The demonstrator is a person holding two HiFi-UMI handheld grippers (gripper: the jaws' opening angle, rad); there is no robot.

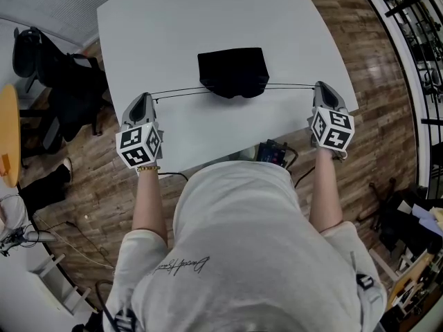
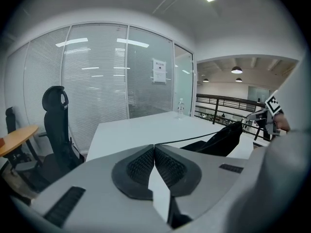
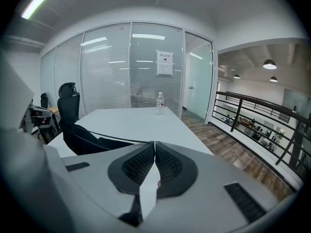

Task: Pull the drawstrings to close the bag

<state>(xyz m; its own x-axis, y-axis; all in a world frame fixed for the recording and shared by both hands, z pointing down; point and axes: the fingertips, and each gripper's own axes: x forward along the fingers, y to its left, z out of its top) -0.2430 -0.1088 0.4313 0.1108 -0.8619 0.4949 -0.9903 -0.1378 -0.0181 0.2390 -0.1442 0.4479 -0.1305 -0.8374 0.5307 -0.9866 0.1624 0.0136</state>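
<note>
Left gripper (image 1: 142,99) and right gripper (image 1: 323,88): jaws pressed fully together, each pinching one end of the taut drawstrings (image 1: 178,92). Black bag (image 1: 233,71) lies between them on the tabletop (image 1: 173,19), near its person-side edge.

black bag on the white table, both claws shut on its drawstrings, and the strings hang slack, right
Not quite: the drawstrings are not slack. The head view shows them stretched straight and taut from the black bag out to the left claw and the right claw. The rest holds: both claws are shut on them, and the bag is on the white table.
</note>
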